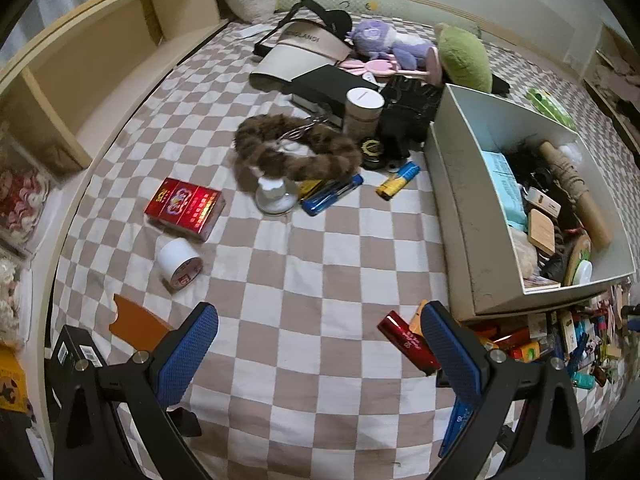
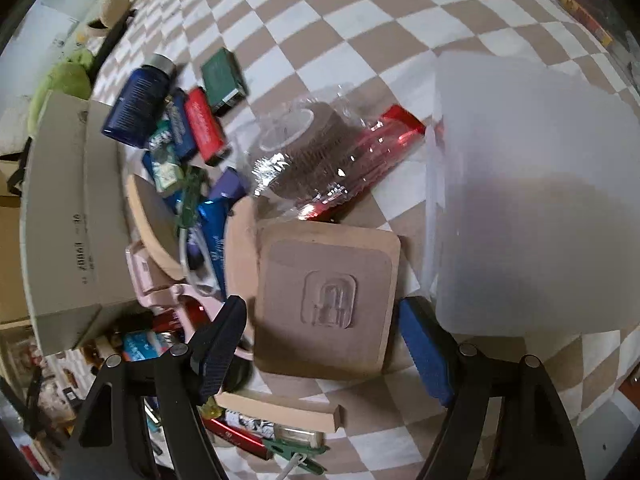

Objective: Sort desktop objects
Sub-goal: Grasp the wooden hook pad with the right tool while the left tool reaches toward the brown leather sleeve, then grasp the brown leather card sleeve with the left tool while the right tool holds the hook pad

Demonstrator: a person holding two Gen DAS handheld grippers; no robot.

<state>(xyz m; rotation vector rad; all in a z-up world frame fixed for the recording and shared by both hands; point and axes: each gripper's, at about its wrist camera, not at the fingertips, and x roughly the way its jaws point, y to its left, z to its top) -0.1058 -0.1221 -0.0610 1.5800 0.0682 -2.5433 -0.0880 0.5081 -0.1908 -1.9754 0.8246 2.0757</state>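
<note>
In the left wrist view my left gripper point(image 1: 320, 344) hangs open over bare checkered cloth, with nothing between its blue pads. Ahead of it lie a red box point(image 1: 184, 208), a white tape roll point(image 1: 178, 262), an orange card point(image 1: 138, 324) and a brown fur ring point(image 1: 292, 156). In the right wrist view my right gripper point(image 2: 320, 346) is open and straddles a tan square block point(image 2: 324, 272) with a clear stick-on hook on its face. The block lies between the fingers; contact cannot be told. A wrapped brown tape roll point(image 2: 304, 148) lies just beyond it.
A white open box point(image 1: 456, 208) full of items stands at the right, with a heap of lighters and small packs by its near corner. A translucent plastic container point(image 2: 520, 200) stands right of the block. Plush toys, a cap and black boxes lie further back. A wooden shelf point(image 1: 80, 64) runs along the left.
</note>
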